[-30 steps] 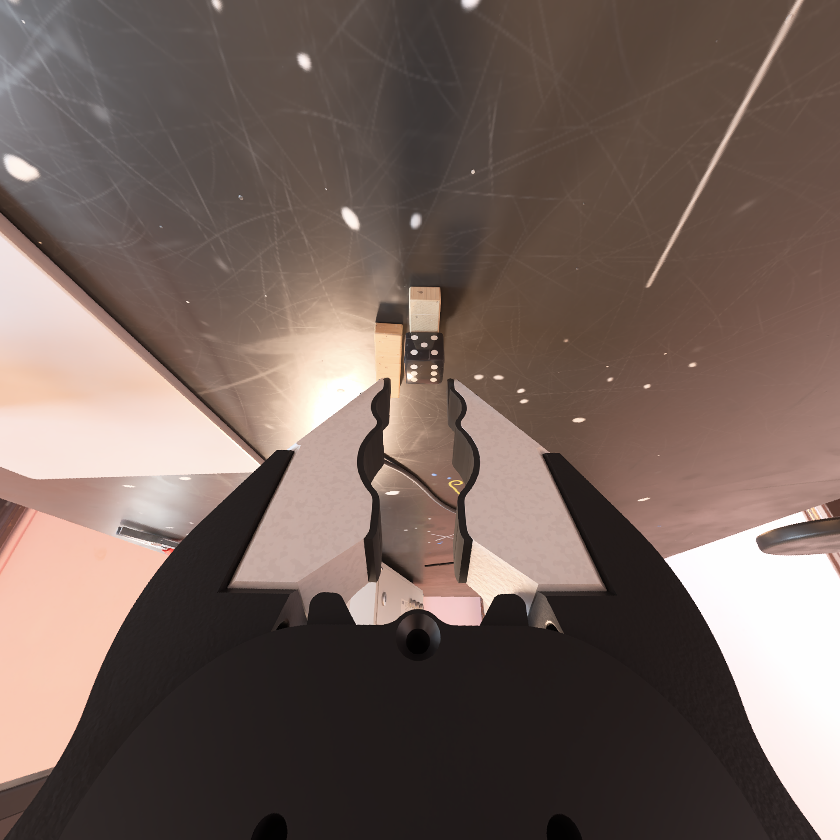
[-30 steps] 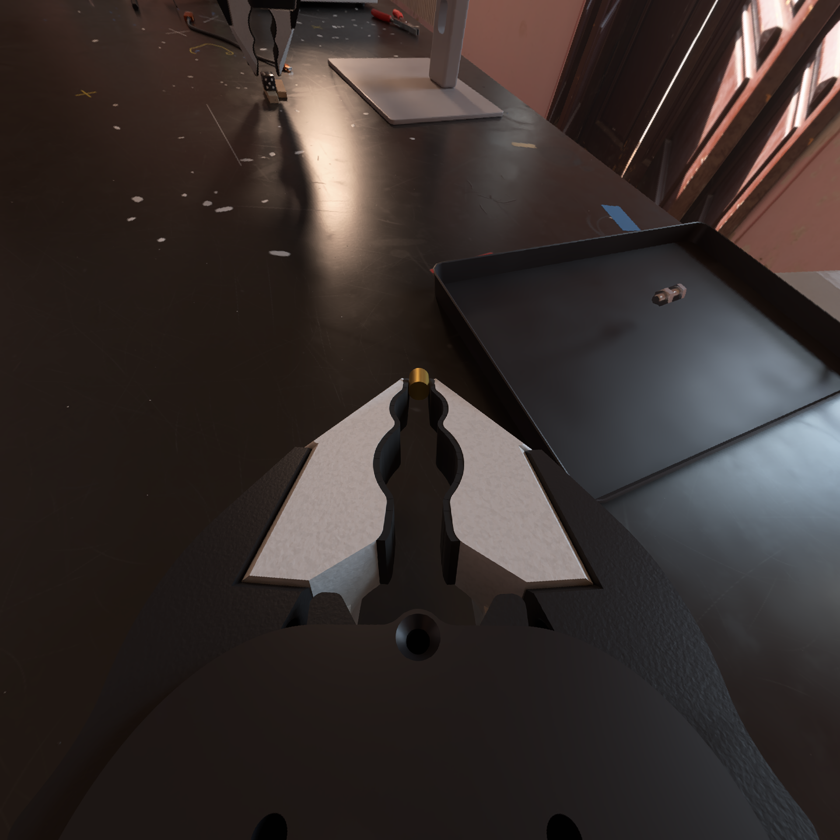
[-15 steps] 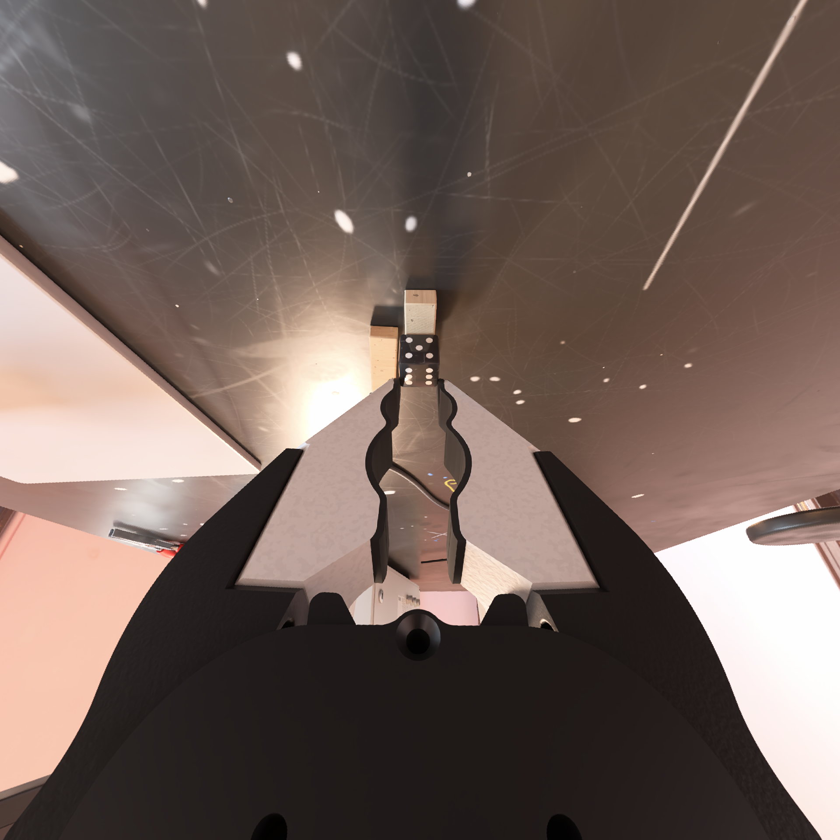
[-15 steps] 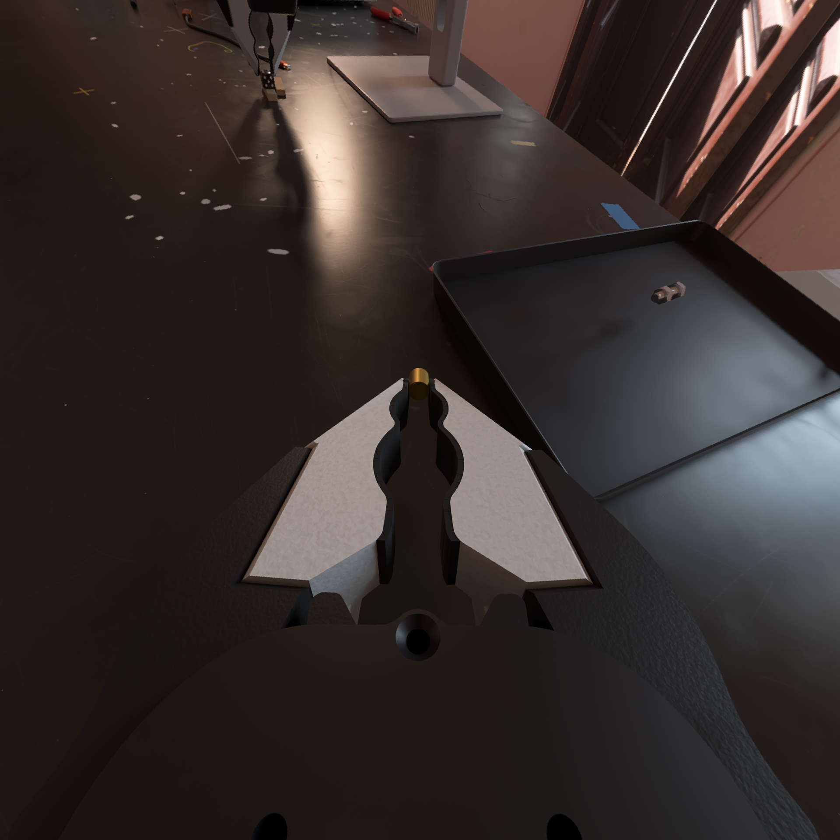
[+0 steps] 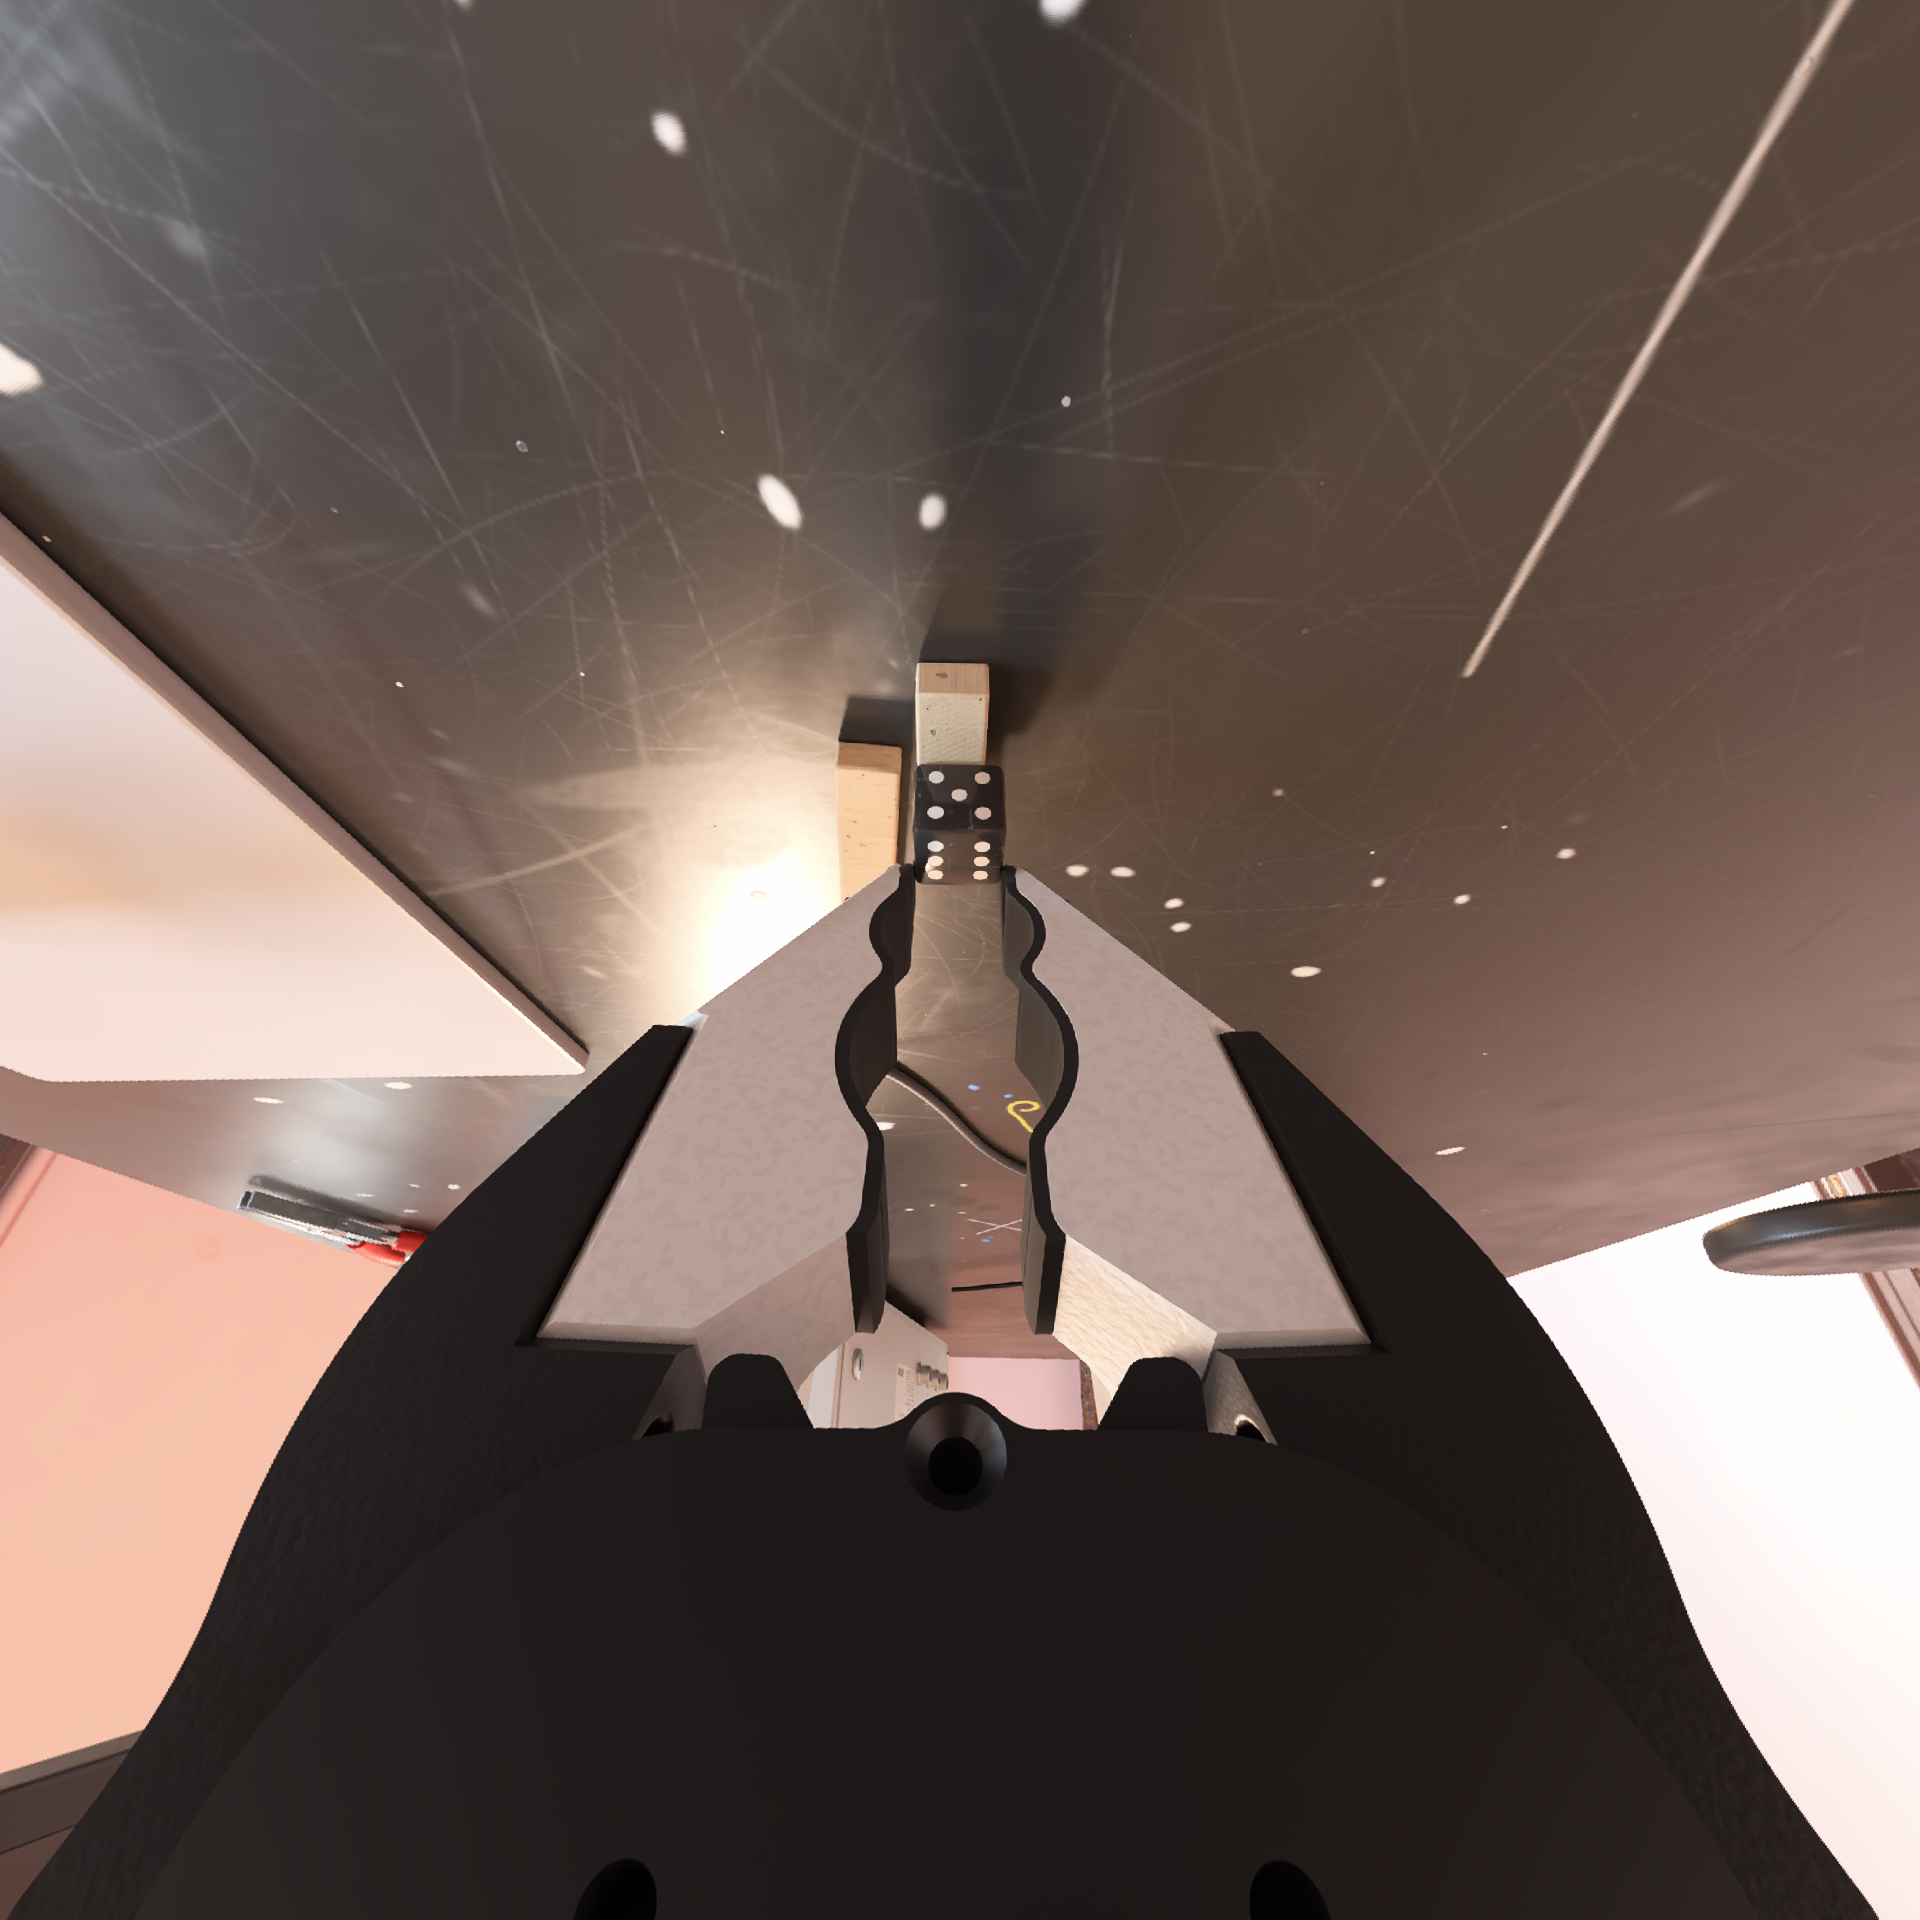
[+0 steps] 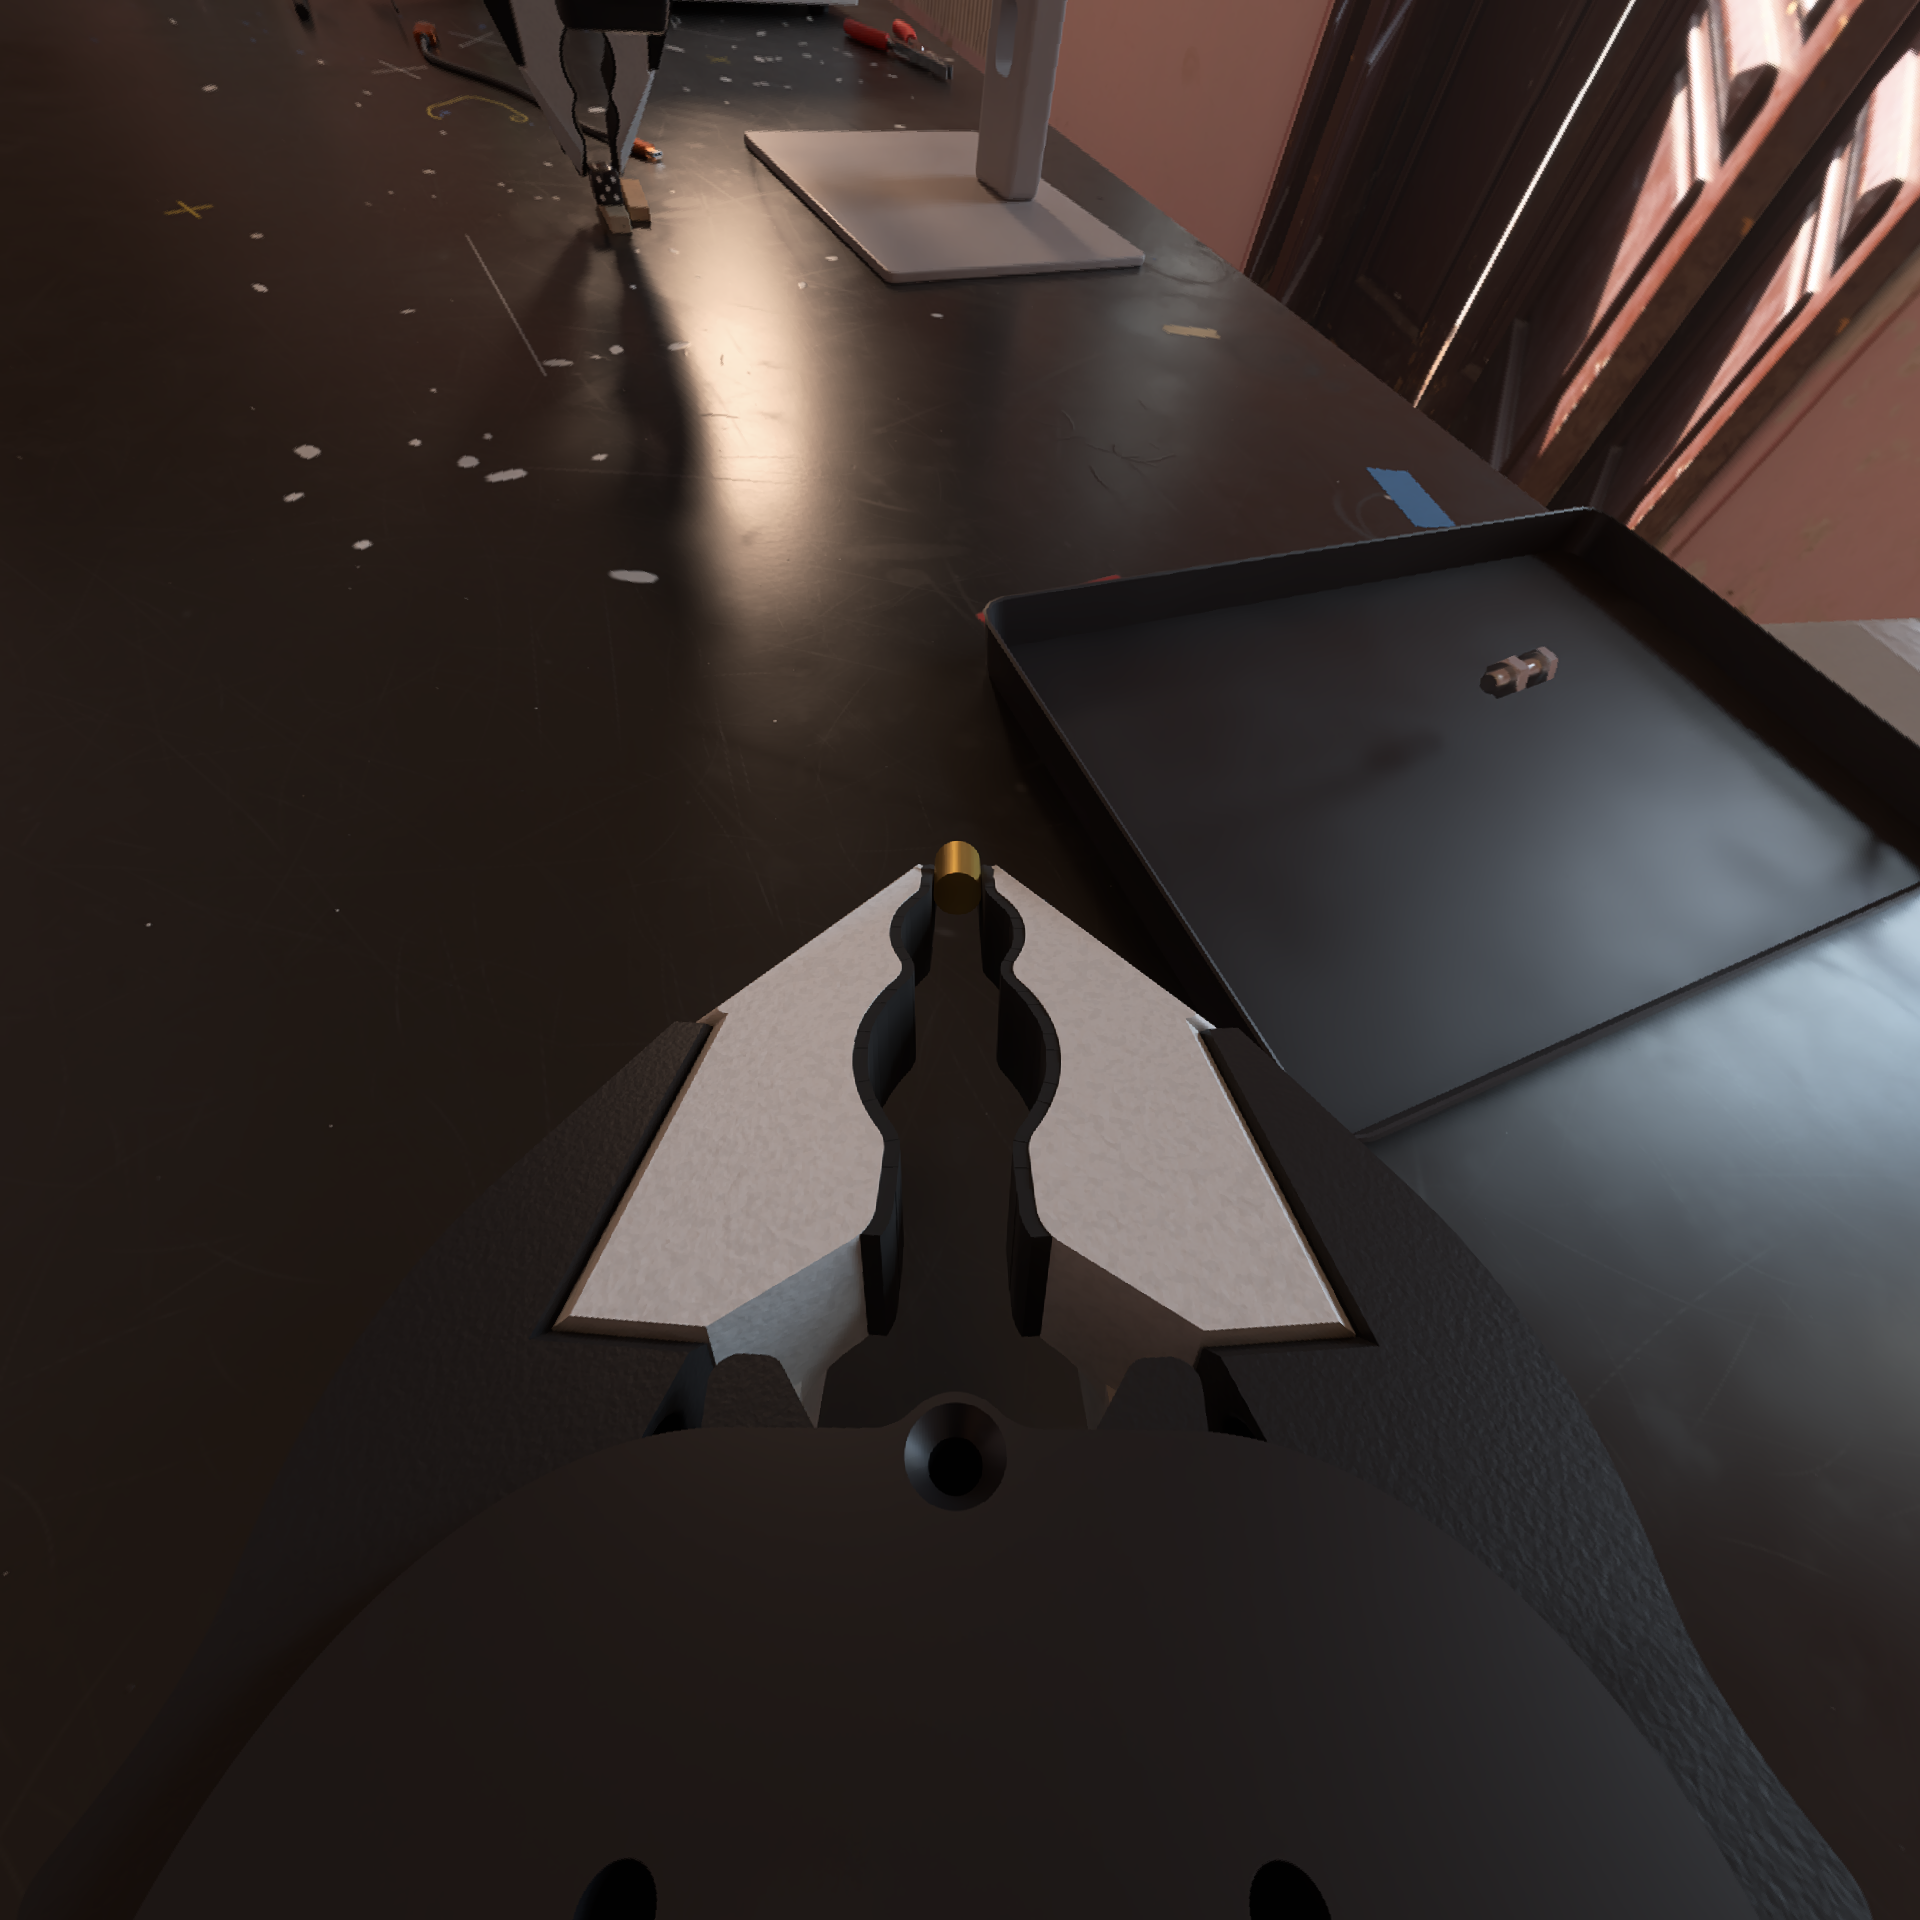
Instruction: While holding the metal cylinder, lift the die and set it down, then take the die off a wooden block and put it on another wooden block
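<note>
In the left wrist view my left gripper [image 5: 958, 878] has its fingertips against both sides of the black die [image 5: 958, 826] with white pips. The die is over a pale wooden block [image 5: 951, 717]. A second, tan wooden block [image 5: 868, 821] lies right beside it. I cannot tell whether the die touches the block. My right gripper [image 6: 956, 873] is shut on a small brass metal cylinder [image 6: 956, 881], held low over the dark table. Far off in the right wrist view, the left gripper [image 6: 606, 166] points down at the die [image 6: 606, 189] above the blocks [image 6: 623, 216].
A black tray [image 6: 1039, 686] with a bolt [image 6: 1519, 673] in it lies just right of my right gripper. A white monitor stand [image 6: 935, 197] is at the far end near the blocks. Blue tape [image 6: 1408, 494] and red-handled tools [image 6: 894, 31] lie on the scratched table.
My left gripper's jaws have narrowed from wide open down to the die's width, and it has moved in around the die. The right gripper has stayed still with the cylinder.
</note>
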`<control>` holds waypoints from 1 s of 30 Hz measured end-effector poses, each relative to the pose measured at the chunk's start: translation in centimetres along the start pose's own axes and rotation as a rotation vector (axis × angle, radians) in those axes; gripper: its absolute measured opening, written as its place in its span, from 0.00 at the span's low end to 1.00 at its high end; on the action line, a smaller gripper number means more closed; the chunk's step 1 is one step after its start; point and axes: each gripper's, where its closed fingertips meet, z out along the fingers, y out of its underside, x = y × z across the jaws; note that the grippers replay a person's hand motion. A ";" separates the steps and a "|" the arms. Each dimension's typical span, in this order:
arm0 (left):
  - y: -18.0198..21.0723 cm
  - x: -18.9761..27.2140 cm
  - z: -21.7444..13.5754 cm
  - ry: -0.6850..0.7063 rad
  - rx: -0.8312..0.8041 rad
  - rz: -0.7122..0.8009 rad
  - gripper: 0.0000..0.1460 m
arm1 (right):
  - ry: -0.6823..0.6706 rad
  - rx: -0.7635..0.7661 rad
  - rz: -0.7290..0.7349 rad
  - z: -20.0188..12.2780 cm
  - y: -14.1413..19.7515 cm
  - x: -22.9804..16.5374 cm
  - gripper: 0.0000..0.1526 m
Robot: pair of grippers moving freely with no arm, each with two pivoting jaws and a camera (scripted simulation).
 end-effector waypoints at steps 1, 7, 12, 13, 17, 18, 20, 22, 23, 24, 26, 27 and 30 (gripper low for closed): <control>0.0 0.0 0.0 0.000 0.001 -0.001 0.11 | 0.000 0.000 0.000 0.0 0.0 0.0 0.05; 0.0 -0.1 0.0 -0.010 0.012 -0.003 0.11 | -0.001 -0.001 0.000 0.0 0.0 0.0 0.05; -0.2 -0.7 -0.9 -0.035 0.056 -0.027 0.11 | -0.002 -0.001 0.001 0.1 0.1 0.0 0.05; -0.1 -0.8 -1.0 -0.037 0.053 -0.027 0.11 | -0.002 -0.001 0.001 0.1 0.1 0.0 0.05; 0.0 -0.5 -0.7 -0.022 0.035 -0.015 0.11 | -0.001 -0.001 -0.001 0.0 0.0 0.0 0.05; -0.1 -0.4 -0.6 -0.014 0.038 -0.024 0.11 | -0.001 0.000 -0.001 0.0 0.0 0.0 0.05; 0.0 -0.4 -0.4 -0.008 0.030 -0.029 0.11 | -0.001 0.001 -0.001 0.0 0.0 0.0 0.05; -0.2 -0.1 -0.3 0.009 0.031 -0.028 0.11 | -0.002 0.001 -0.001 0.0 0.0 0.0 0.05; 0.1 -0.2 -0.2 0.009 0.010 -0.020 0.11 | -0.002 0.000 -0.001 0.0 0.0 0.0 0.05; 0.3 -0.2 0.0 -0.004 -0.021 -0.003 0.11 | -0.003 -0.001 -0.001 0.0 0.0 -0.1 0.05; 0.3 -0.1 0.1 0.009 -0.028 -0.002 0.11 | -0.004 -0.001 -0.001 0.0 0.0 -0.1 0.05; 0.2 -0.2 0.1 0.012 -0.019 -0.005 0.11 | -0.004 -0.001 -0.002 0.0 0.0 -0.1 0.05; 0.2 -0.2 0.1 0.011 -0.019 -0.003 0.11 | -0.003 0.000 -0.001 0.0 0.0 -0.1 0.05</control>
